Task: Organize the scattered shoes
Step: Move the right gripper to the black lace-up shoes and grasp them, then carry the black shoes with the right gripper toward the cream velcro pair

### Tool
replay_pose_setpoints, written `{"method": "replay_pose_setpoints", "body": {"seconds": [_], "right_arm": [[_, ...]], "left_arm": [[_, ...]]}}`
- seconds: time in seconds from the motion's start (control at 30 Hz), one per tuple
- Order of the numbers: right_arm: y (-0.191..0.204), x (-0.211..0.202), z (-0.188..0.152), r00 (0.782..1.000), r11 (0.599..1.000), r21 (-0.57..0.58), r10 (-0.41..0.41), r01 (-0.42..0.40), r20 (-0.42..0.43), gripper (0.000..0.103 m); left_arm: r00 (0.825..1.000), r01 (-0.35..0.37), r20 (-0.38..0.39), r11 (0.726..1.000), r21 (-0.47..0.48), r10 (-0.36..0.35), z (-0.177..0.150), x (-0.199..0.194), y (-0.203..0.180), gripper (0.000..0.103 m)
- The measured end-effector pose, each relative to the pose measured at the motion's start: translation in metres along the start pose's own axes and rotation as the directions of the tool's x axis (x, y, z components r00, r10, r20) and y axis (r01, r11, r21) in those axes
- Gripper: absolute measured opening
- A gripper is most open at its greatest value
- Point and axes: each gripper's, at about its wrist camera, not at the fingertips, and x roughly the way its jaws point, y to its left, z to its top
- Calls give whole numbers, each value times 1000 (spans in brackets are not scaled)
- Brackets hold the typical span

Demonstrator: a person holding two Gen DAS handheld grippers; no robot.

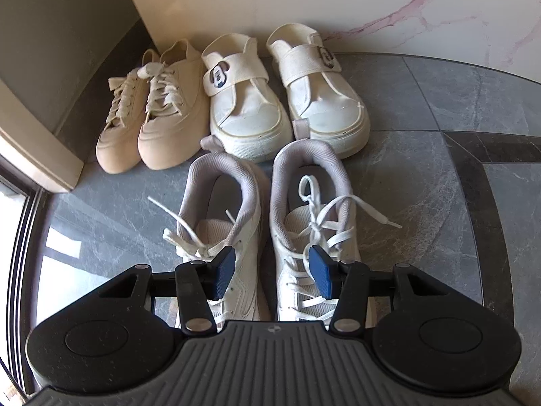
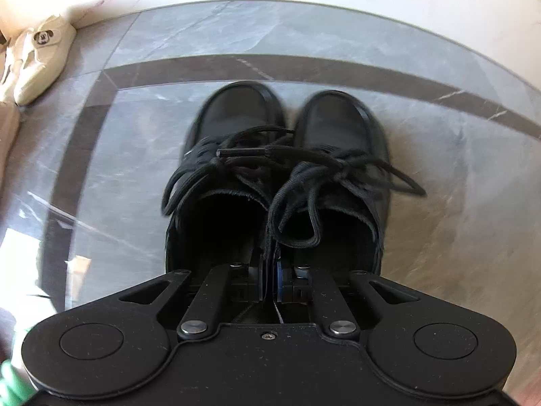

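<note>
In the left wrist view a pair of white lace-up sneakers (image 1: 223,203) (image 1: 311,196) stands side by side on the grey floor, heels away from me. My left gripper (image 1: 273,272) hovers over their laced fronts with its blue pads (image 1: 225,272) apart, one over each sneaker, and no grip shows. In the right wrist view a pair of black lace-up shoes (image 2: 236,118) (image 2: 341,125) stands toes away from me. My right gripper (image 2: 270,280) is shut on the two inner collar walls where the black shoes meet.
Against the marble wall (image 1: 372,0) stand a pair of beige sneakers (image 1: 152,118) and a pair of white strap shoes (image 1: 250,108), one also visible as a strap shoe (image 2: 40,57) far left. A cabinet side (image 1: 50,50) and a sliding door track (image 1: 23,237) bound the left.
</note>
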Motion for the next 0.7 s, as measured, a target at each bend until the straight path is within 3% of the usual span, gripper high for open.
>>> {"method": "replay_pose_setpoints", "body": {"seconds": [0.23, 0.37, 0.43, 0.5, 0.57, 0.7], "right_arm": [[20, 2, 7, 991, 976, 199, 109, -91, -77, 10], [25, 0, 8, 993, 979, 190, 90, -73, -82, 12], [24, -1, 9, 991, 979, 186, 98, -81, -87, 17], [23, -7, 10, 989, 981, 165, 121, -106, -81, 28], [22, -15, 13, 988, 983, 137, 136, -124, -77, 30], [18, -40, 21, 983, 985, -33, 167, -170, -78, 32]], "left_arm": [[1000, 14, -14, 1000, -11, -14, -2, 5, 4, 46], [1000, 19, -16, 1000, -6, -19, -4, 7, 4, 46], [1000, 22, -14, 1000, -1, -22, -5, 8, 4, 46], [1000, 26, -10, 1000, 6, -26, -6, 8, 5, 46], [1000, 30, -6, 999, 11, -30, -7, 8, 6, 46], [999, 40, 16, 999, 14, -40, -12, 3, 12, 46]]}}
